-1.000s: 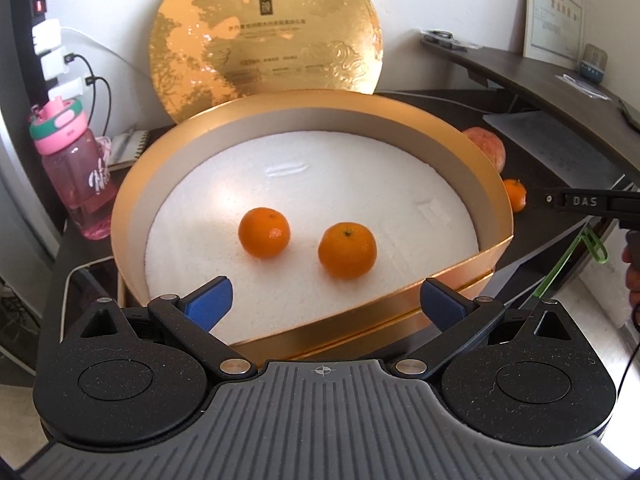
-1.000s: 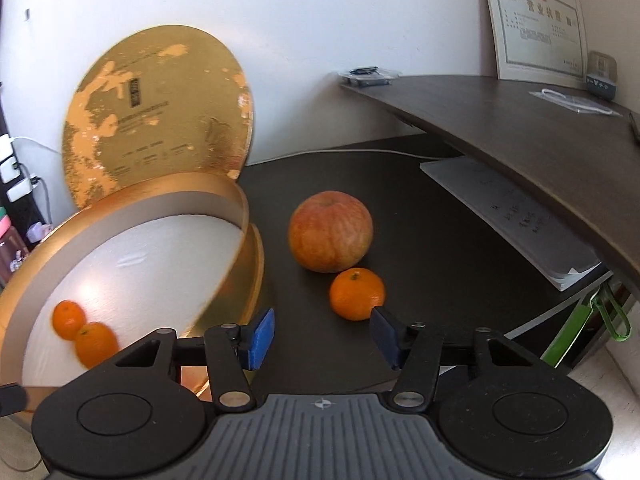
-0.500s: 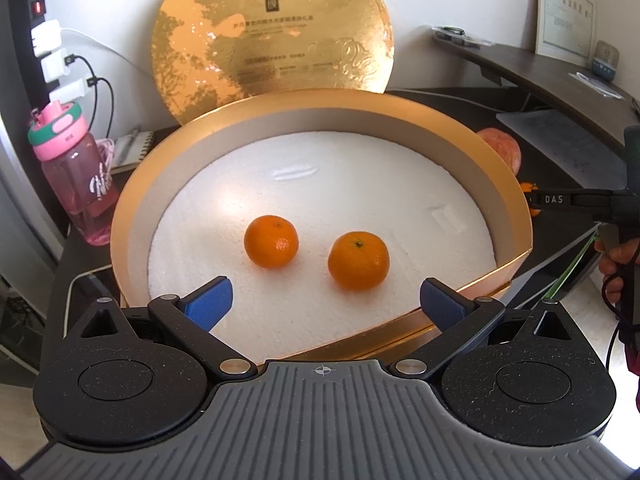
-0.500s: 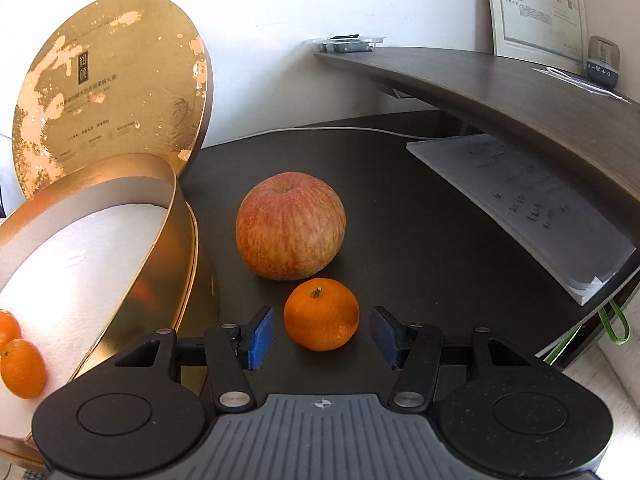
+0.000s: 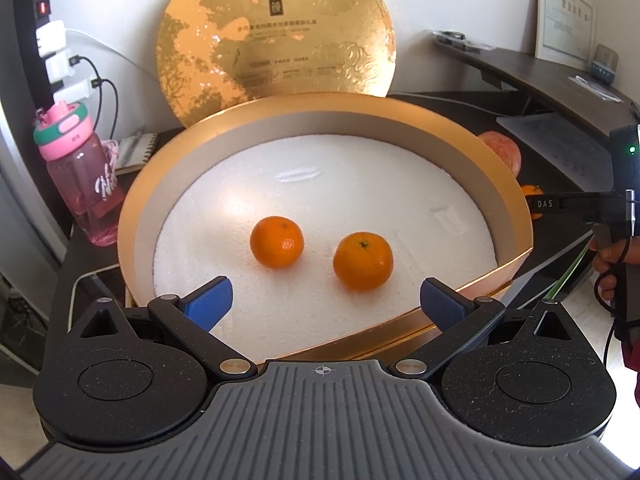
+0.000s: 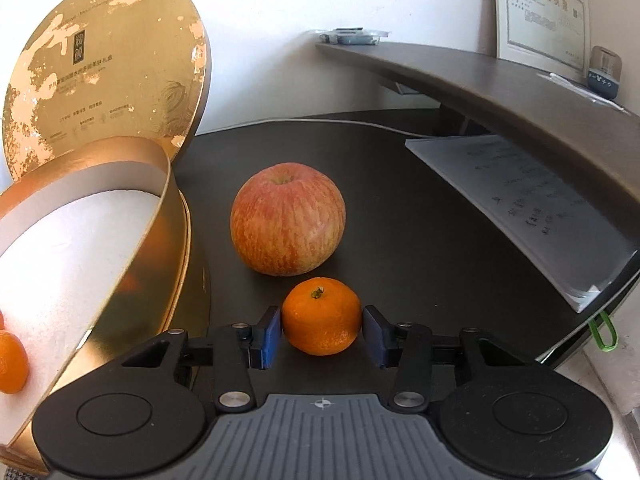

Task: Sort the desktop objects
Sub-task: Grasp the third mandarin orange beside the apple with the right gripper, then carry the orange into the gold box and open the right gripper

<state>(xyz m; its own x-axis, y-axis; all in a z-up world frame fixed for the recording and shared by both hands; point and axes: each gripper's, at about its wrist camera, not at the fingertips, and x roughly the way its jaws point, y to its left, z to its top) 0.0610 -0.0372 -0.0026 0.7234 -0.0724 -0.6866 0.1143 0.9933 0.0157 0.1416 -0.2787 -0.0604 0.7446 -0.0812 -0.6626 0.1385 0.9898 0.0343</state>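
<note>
Tangerine (image 6: 321, 316) pinched in right gripper (image 6: 322, 330) jaws, just closed; round skin may slip, bumping apple (image 6: 287, 218). Left gripper (image 5: 325, 304) jaws spread, empty.

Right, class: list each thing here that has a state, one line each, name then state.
round gold box: open, two tangerines inside
gold lid: off, propped upright behind the box
pink bottle: capped, upright
left gripper: open, holding nothing
right gripper: just closed on the tangerine
apple: upright on the desk
</note>
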